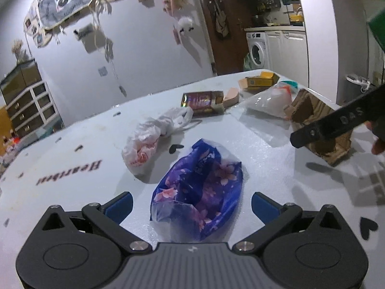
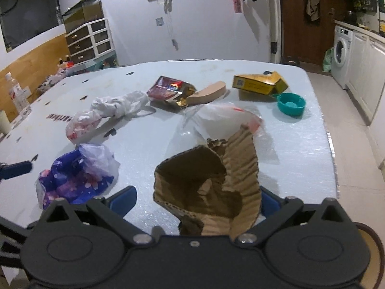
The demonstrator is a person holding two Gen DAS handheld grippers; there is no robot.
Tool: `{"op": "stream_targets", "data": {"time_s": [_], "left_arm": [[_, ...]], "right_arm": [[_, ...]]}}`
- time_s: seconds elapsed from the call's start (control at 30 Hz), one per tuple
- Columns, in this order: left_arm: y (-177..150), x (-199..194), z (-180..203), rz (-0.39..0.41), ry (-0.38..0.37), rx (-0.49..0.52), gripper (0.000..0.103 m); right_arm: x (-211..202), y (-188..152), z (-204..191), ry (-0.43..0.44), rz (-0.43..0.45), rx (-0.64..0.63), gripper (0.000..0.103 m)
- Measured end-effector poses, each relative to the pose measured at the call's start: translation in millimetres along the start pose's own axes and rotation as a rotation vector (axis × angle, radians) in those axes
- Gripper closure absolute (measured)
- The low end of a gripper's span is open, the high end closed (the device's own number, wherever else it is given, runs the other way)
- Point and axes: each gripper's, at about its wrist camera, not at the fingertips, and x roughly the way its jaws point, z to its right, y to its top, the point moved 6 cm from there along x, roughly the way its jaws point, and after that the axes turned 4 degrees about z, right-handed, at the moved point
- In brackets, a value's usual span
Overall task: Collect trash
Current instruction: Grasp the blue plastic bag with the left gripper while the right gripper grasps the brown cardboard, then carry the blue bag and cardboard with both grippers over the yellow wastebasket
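Cardboard [image 2: 216, 183] between right hand-held gripper [image 2: 199, 202] fingers

The torn cardboard [image 2: 211, 180] is showing rough, matt corrugated ridges, while the purple flowered bag [image 1: 197, 192] and the crumpled white bag [image 1: 149, 139] are looking like thin, glossy plastic. The foil packet [image 2: 168, 90] is glinting, and the table [image 2: 300, 156] is appearing pale and faintly grainy.

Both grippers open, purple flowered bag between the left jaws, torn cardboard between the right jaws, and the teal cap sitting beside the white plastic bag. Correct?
Not the cap. In the right wrist view the teal cap sits beside the yellow box, far from the white plastic bag. The rest holds.
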Motion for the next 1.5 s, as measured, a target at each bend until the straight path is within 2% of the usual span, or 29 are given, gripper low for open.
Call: {"op": "stream_targets", "data": {"time_s": [0.17,0.23,0.33,0.37,0.4,0.57,0.67,0.87,1.03,1.5], "left_arm": [[-5,14,-12,-0.016,0.000,-0.105,0.000],[-6,19,-12,-0.024,0.005,-0.112,0.000],[-6,24,-11,-0.031,0.006,-0.122,0.001],[-6,25,-11,-0.034,0.004,-0.129,0.004],[-6,25,-11,-0.030,0.005,-0.140,0.007],[-3,24,-10,-0.020,0.013,-0.203,0.037],[-2,20,-5,-0.014,0.013,-0.225,0.049],[3,6,10,0.014,-0.003,-0.274,0.064],[7,-9,27,0.035,-0.002,-0.297,0.069],[20,-65,79,0.093,0.054,-0.330,0.070]], "right_arm": [[4,-2,0,0.037,-0.004,-0.012,0.000],[4,-4,0,0.055,-0.008,-0.015,0.004],[1,-5,1,0.071,0.006,-0.021,0.018],[0,-5,1,0.080,0.007,-0.020,0.028],[-2,-4,2,0.090,0.006,-0.016,0.031],[-10,-8,3,0.115,0.006,-0.023,0.038],[-16,-12,3,0.142,0.006,-0.028,0.041],[-34,-22,3,0.176,0.013,-0.055,0.043],[-51,-30,5,0.188,0.018,-0.073,0.044],[-102,-46,29,0.172,0.067,-0.068,0.045]]}}
